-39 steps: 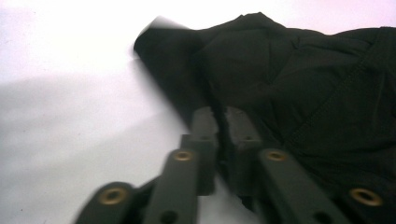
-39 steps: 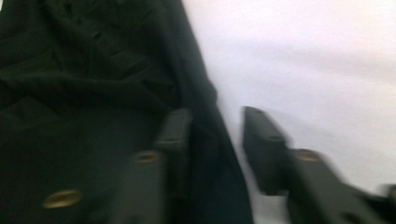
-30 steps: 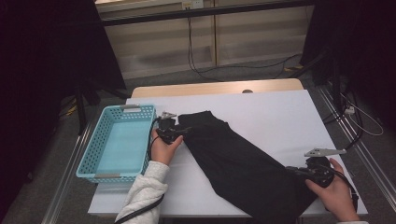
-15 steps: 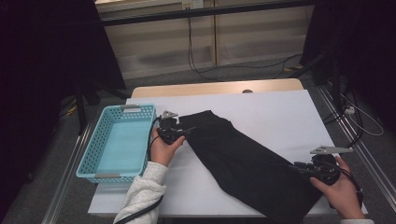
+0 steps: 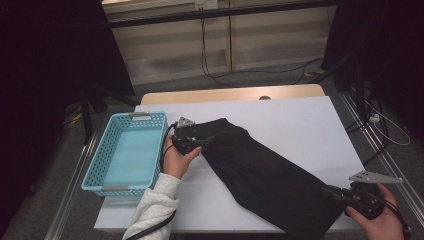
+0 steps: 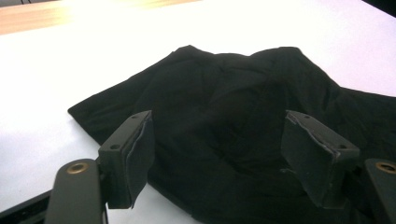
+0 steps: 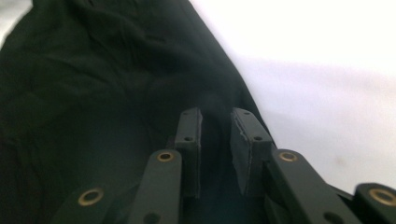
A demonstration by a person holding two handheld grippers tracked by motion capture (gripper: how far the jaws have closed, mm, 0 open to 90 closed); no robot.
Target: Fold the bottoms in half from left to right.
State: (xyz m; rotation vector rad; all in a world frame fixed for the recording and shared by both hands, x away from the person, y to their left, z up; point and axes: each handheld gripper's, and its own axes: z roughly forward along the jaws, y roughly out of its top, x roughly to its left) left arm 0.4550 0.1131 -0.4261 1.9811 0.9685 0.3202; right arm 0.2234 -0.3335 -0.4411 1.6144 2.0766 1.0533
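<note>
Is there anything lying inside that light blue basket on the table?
No, in the high view the basket shows a bare blue floor, and the black garment lies beside it on the table.

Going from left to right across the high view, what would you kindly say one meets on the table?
Blue basket → left gripper → black garment → right gripper.
</note>
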